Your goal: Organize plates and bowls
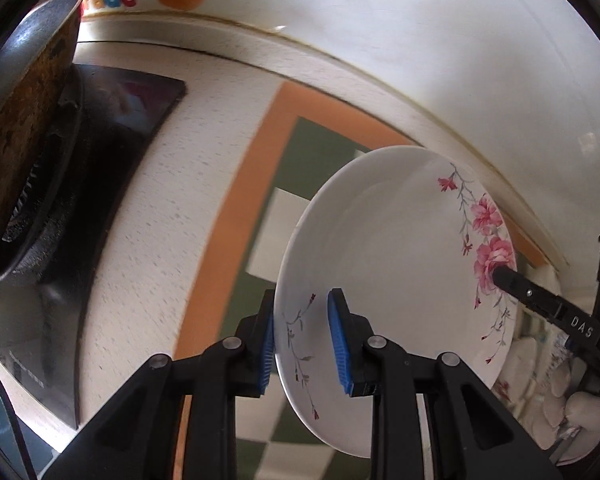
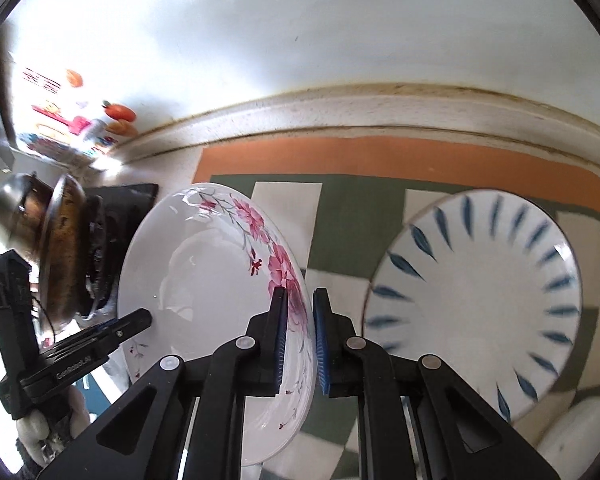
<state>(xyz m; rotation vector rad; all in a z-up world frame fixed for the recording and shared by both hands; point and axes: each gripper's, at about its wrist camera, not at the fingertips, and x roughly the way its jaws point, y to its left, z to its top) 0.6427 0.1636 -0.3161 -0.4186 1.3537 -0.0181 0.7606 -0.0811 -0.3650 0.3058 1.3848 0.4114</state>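
left claw grasping floral plate rim | right claw grasping opposite rim | right claw label "DAS"

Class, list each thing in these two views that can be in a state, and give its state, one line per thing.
Floral plate: lifted, tilted, gripped at opposite rims.
Left hand-held gripper: shut on the floral plate.
Right hand-held gripper: shut on the floral plate.
Blue-leaf plate: resting flat on the checked mat, untouched.
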